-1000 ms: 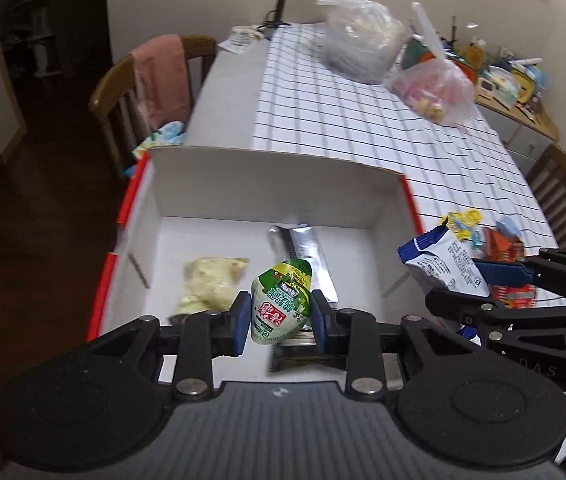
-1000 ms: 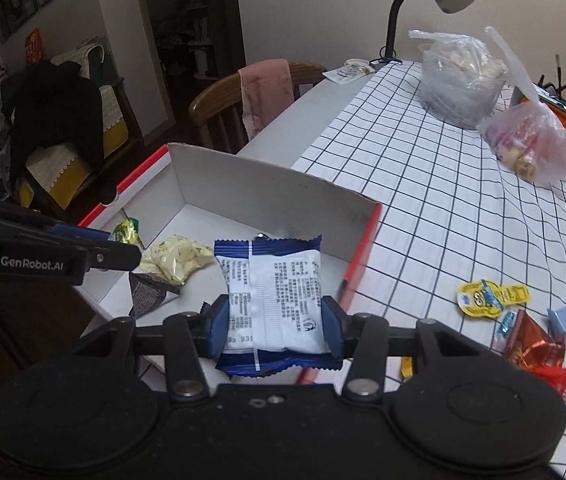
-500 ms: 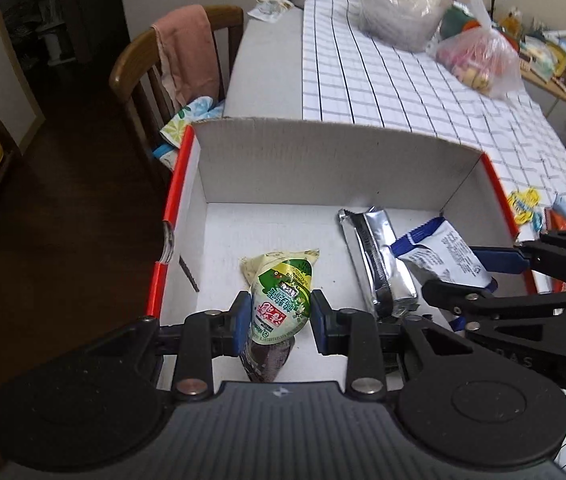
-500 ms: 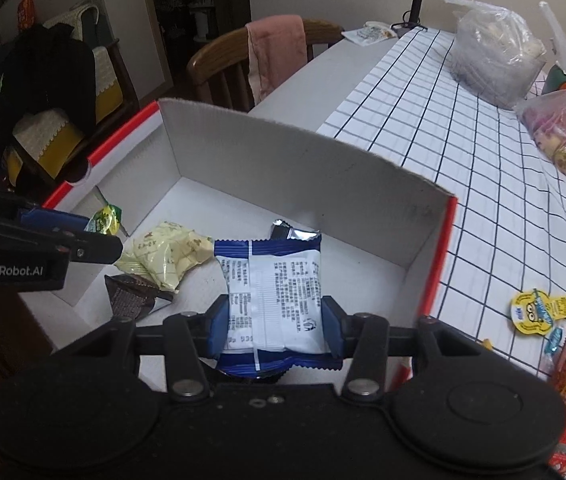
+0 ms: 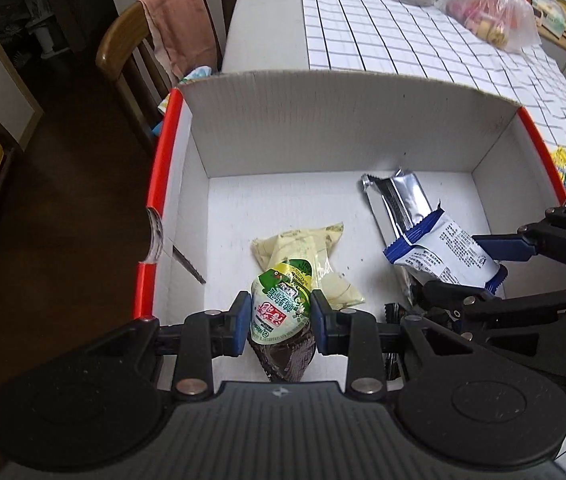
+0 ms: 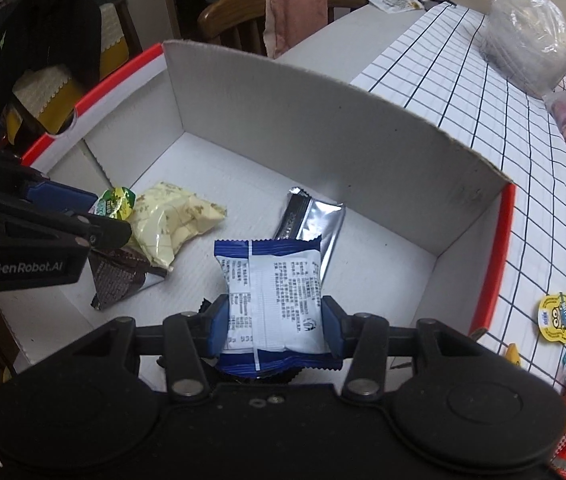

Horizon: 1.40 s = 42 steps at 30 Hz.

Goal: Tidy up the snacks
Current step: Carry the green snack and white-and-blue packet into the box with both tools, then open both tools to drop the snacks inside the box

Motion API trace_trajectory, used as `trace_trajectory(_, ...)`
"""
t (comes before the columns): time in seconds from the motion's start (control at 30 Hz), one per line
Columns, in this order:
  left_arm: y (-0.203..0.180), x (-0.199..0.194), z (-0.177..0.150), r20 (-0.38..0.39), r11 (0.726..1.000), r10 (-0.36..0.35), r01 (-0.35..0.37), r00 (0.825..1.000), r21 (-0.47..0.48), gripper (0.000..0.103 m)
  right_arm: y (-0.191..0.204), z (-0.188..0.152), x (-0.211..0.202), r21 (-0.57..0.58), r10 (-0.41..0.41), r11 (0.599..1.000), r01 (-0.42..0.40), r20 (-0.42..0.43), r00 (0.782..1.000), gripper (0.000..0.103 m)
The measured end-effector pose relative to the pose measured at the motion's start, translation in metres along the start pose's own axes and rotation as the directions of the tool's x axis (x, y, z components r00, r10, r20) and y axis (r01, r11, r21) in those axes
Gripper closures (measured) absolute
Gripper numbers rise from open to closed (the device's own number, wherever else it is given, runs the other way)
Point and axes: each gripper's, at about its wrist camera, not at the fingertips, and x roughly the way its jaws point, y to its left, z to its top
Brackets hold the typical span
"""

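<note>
step: dropping snacks into box (image 5: 347,120) | left tool (image 5: 279,316) clamping green pouch (image 5: 281,304) | right tool (image 6: 275,324) clamping blue packet (image 6: 273,292), both inside box | next: unclamping both

Both grippers have sunk deeper into the white box (image 5: 347,128), bringing their held packets nearer its floor.
</note>
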Motion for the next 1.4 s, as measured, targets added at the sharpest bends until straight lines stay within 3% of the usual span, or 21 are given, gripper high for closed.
trace_trajectory(0.3,-0.001,0.005,0.001,-0.017,1.000,0.000,0.000,1.000,-0.001,0.071,0.003,0.000,0.003,0.000,-0.004,1.000,0.004,-0.009,1.000,0.056)
trace_trajectory(0.67,0.000,-0.012,-0.005,0.031,1.000,-0.026,0.026,0.999,-0.004,0.069,-0.006,-0.004,-0.025,0.049,0.054,0.997,-0.056,0.058,0.997,0.050)
trace_trajectory(0.9,-0.002,-0.030,-0.011,0.072,0.999,-0.047,0.047,0.996,-0.006,0.060,-0.011,-0.009,-0.052,0.080,0.069,0.994,-0.079,0.120,0.990,0.041)
trace_trajectory(1.07,-0.008,-0.045,-0.016,0.104,0.998,-0.068,0.069,0.992,-0.001,0.056,-0.016,-0.016,-0.077,0.100,0.087,0.989,-0.105,0.171,0.981,0.040)
trace_trajectory(1.4,-0.031,-0.076,-0.023,0.183,0.994,-0.111,0.107,0.977,0.034,0.044,-0.030,-0.034,-0.120,0.136,0.099,0.981,-0.139,0.268,0.958,0.023)
